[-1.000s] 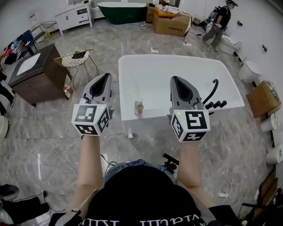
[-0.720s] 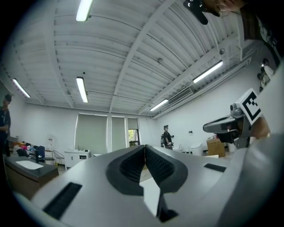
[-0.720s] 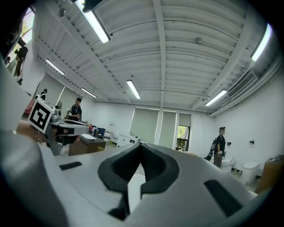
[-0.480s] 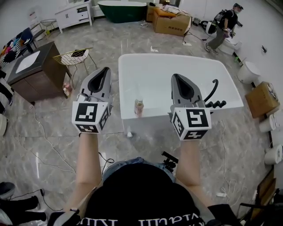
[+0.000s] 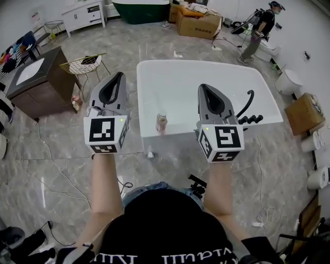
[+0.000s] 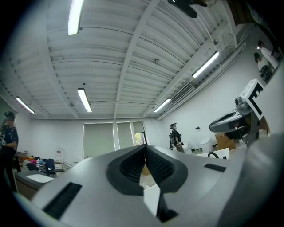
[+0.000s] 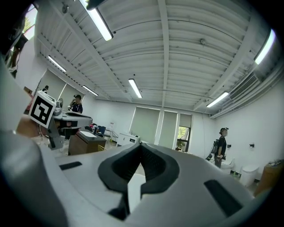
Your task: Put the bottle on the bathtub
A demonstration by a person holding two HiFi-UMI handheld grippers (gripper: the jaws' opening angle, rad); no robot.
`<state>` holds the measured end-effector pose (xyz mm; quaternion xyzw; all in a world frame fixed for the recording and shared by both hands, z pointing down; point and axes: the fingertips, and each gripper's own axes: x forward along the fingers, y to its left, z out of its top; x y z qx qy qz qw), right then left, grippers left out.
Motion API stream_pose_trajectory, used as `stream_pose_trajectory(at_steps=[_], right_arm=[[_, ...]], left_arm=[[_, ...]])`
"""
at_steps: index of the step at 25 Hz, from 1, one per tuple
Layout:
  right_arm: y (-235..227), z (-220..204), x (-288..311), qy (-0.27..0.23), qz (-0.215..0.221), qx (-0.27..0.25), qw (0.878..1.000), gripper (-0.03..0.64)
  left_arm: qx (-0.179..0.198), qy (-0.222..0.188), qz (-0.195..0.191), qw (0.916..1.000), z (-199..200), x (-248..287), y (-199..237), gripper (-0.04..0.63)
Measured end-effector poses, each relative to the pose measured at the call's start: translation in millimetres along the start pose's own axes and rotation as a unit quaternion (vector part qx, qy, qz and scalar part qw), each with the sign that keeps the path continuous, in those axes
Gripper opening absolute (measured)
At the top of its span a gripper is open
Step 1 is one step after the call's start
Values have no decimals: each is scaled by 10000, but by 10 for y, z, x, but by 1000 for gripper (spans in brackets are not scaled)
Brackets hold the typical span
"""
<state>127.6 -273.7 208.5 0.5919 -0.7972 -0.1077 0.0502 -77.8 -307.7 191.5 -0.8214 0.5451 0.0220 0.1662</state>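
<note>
A small pinkish bottle [image 5: 161, 124] stands upright on the near rim of the white bathtub [image 5: 181, 135], apart from both grippers. My left gripper [image 5: 120, 76] is held left of the tub over the floor, shut and empty. Over the tub's right half my right gripper [image 5: 201, 87] is also shut with nothing in it. The bottle sits between the two, nearer to me than their tips. Both gripper views look up at the ceiling: the left gripper [image 6: 144, 148] and the right gripper [image 7: 141, 146] show closed jaws, and no bottle.
A black faucet [image 5: 248, 112] sits on the tub's right rim. A wire chair [image 5: 84, 66] and a dark vanity cabinet [image 5: 37, 88] stand to the left. Cardboard boxes [image 5: 199, 23], a green tub [image 5: 140, 8] and a walking person [image 5: 259, 27] are at the back. Cables lie on the floor.
Both grippers have stayed shut and lifted slightly further from the bottle, which rests unmoved on the rim. The person at the back has walked on.
</note>
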Motion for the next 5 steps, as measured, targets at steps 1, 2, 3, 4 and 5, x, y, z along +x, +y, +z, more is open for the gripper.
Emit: stream_pose_trajectory(at_steps=[1, 2, 3, 4, 5], right_arm=[[11, 0, 0, -14, 14, 0, 10000, 14], [21, 1, 1, -25, 27, 2, 10000, 14], [31, 1, 3, -31, 37, 3, 10000, 14], [41, 2, 4, -36, 46, 1, 10000, 14], [50, 3, 5, -40, 54, -3, 10000, 14]], left_arm=[[-12, -9, 23, 10000, -7, -6, 7, 12], [-7, -16, 54, 10000, -14, -13, 14, 12], [8, -22, 95, 10000, -20, -20, 24, 14], [26, -27, 139, 9999, -26, -27, 34, 14], [43, -34, 183, 9998, -33, -34, 44, 14]])
